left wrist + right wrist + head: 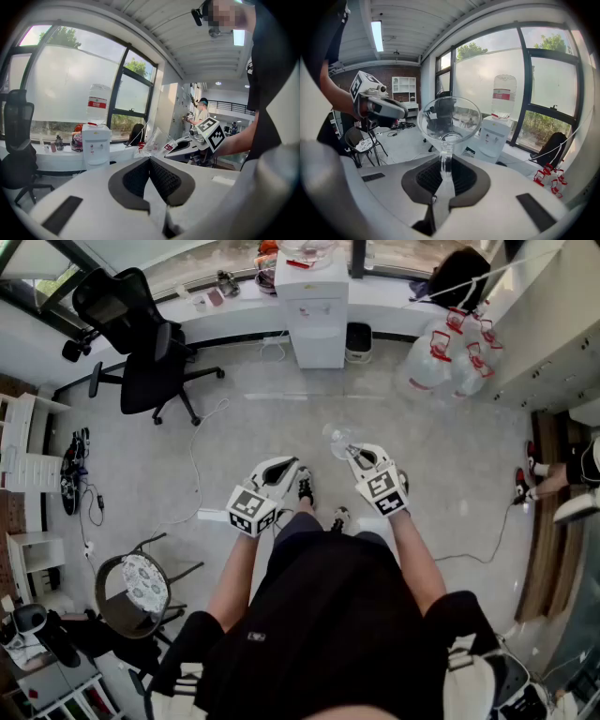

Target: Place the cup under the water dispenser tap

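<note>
A clear stemmed cup (pixel 449 119) stands out from my right gripper (pixel 446 163), which is shut on its thin stem; its bowl faces away from me. From the head view the cup (pixel 337 440) hangs above the floor just ahead of the right gripper (pixel 359 456). The white water dispenser (pixel 317 307), with a bottle on top, stands far ahead against the window ledge; it also shows as the dispenser (pixel 498 133) and dispenser (pixel 96 145). My left gripper (pixel 283 468) is beside the right one, its jaws shut and empty (pixel 150 161). The cup (pixel 157 139) appears at its right.
A black office chair (pixel 141 343) stands left of the dispenser, a small bin (pixel 358 341) right of it. A bag of empty water bottles (pixel 448 357) lies at the right. A round stool (pixel 141 585) and a floor cable (pixel 195 474) are at my left.
</note>
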